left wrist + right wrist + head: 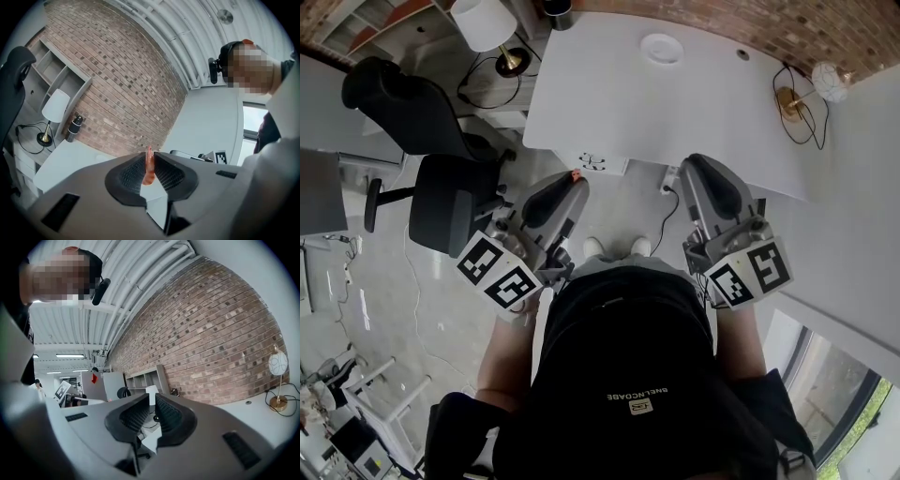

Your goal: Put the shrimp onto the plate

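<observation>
Shrimp (149, 169): orange-pink.
Plate (661, 48): white, on white table (609, 103).
Left gripper (149, 158), right gripper (151, 403): grey shells, black ribbed pads.
Marker cubes (499, 272): black squares on white.
Brick wall (126, 93): red-brown, pale mortar lines, scattered darker bricks.
Office chair (441, 202): black.
Lamp shade (483, 21): white; lamp base (512, 61): brass-gold.
Person's top (628, 375): black.

Ahead of me the bench (609, 103) is mostly bare, so the way to the plate (661, 48) near its far edge is open. A dark bottle (559, 11) stands at the far left corner; a lamp (789, 101) with looped cable crowds the right end. An office chair (450, 202) blocks the floor on my left.
</observation>
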Tool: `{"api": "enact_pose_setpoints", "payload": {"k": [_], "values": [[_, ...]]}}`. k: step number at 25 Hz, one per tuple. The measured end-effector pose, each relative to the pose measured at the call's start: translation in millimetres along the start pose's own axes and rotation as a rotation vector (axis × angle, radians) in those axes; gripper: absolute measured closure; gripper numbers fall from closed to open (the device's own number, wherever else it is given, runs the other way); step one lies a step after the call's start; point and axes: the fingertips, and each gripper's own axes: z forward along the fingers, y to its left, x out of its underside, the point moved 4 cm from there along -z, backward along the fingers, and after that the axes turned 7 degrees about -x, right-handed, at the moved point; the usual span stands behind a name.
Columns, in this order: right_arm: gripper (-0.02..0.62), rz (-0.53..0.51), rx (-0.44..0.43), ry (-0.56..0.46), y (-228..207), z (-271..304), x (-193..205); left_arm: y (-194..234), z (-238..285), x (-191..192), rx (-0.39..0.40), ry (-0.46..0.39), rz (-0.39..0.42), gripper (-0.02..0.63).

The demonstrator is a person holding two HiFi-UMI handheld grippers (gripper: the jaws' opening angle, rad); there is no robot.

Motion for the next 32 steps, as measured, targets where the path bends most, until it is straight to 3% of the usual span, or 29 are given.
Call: {"api": "enact_pose_setpoints", "payload": {"k": [21, 32], "values": [[0.557, 0.006, 0.024, 0.008, 10.3, 0.6, 3.3, 8.7, -12.4, 2.7, 0.001, 0.0, -0.02, 0.548], [0.557, -0.006, 0.023, 0.011, 38.8, 16.3, 10.8, 29.8, -32.1, -2.5, 0.029, 0.006, -0.029, 0.548]]}}
